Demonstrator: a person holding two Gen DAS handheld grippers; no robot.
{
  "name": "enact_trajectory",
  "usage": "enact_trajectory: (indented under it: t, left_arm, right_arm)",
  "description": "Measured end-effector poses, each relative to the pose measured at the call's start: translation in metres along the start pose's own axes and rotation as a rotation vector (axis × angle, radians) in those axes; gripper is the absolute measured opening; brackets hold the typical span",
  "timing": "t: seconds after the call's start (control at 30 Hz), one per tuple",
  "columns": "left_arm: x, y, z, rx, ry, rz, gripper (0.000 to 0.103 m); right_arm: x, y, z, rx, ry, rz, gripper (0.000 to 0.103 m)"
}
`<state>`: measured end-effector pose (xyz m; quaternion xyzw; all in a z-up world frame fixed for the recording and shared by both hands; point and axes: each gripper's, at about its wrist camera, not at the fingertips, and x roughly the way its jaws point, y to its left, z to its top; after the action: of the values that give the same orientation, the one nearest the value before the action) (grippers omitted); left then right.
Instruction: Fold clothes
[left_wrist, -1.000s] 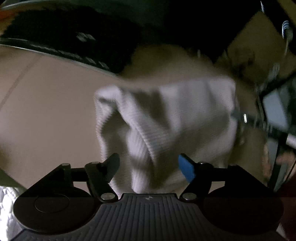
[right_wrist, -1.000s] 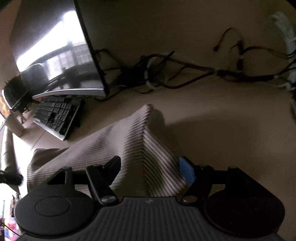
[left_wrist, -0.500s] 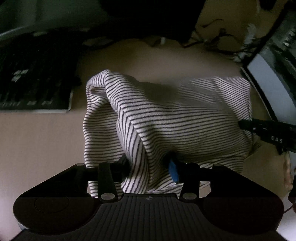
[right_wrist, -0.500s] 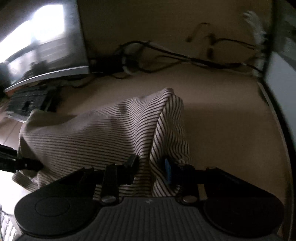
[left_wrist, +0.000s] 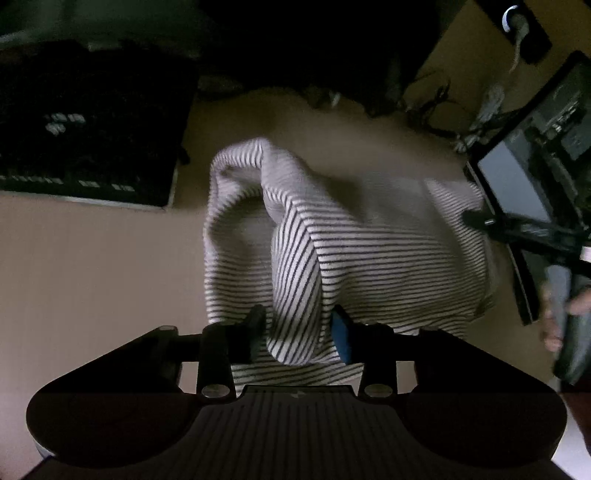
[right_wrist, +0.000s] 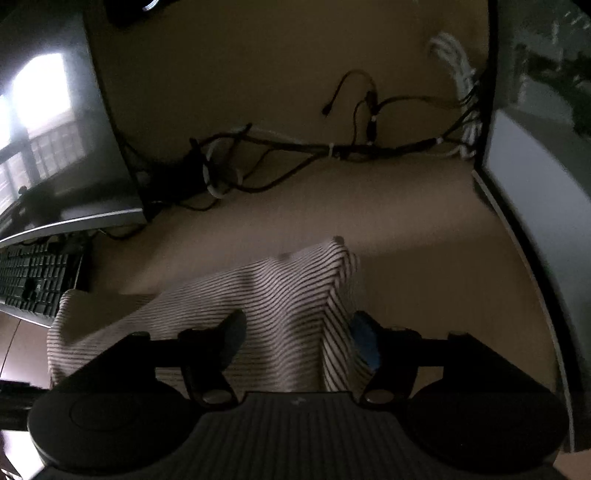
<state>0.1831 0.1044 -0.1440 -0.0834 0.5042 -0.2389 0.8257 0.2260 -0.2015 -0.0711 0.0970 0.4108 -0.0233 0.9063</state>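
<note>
Both views are dim and fisheye-bent at the edges — the only glare is a window reflected in the monitor; motion blur softens the striped cloth.

I see a dim tan wooden desk, a black keyboard, tangled black cables, and a dark monitor screen reflecting a bright window.

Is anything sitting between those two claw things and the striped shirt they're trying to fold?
Nothing visible does. A bunched fold of the striped shirt lies between the left gripper fingers as its jaws close. The right gripper also straddles the cloth, its jaws opening. The keyboard lies off to the side.
</note>
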Motion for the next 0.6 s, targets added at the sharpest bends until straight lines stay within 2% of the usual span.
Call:
enact_trajectory:
  t: [0.07, 0.13, 0.2, 0.3, 0.37, 0.43, 0.5, 0.6]
  left_arm:
    - [-0.015, 0.0, 0.002, 0.022, -0.041, 0.021, 0.045]
    - [-0.027, -0.002, 0.009, 0.041, -0.081, 0.053, 0.063]
    - [-0.027, -0.008, 0.017, 0.051, -0.095, 0.086, 0.073]
    - [-0.015, -0.019, 0.028, 0.064, -0.091, 0.137, 0.075]
    - [-0.003, -0.027, 0.031, 0.082, -0.08, 0.189, 0.068]
    - [0.011, -0.034, 0.027, 0.083, -0.061, 0.195, 0.045]
    - [0.016, -0.043, 0.024, 0.086, -0.053, 0.2, 0.043]
    - [0.019, -0.06, 0.02, 0.152, -0.059, 0.259, 0.042]
  right_arm:
    - [0.011, 0.004, 0.001, -0.02, 0.011, 0.005, 0.061]
    - [0.015, 0.013, 0.0, -0.069, 0.01, -0.028, 0.019]
    - [0.011, 0.02, 0.003, -0.095, -0.013, -0.01, 0.016]
    - [0.001, 0.025, 0.007, -0.135, -0.047, 0.026, 0.014]
    - [-0.003, 0.025, 0.008, -0.167, -0.055, 0.035, 0.014]
    - [0.0, 0.017, 0.004, -0.184, -0.036, 0.032, 0.014]
    - [0.009, 0.006, -0.003, -0.188, -0.013, 0.034, 0.014]
    - [0.01, 0.0, -0.009, -0.22, -0.019, 0.024, 0.014]
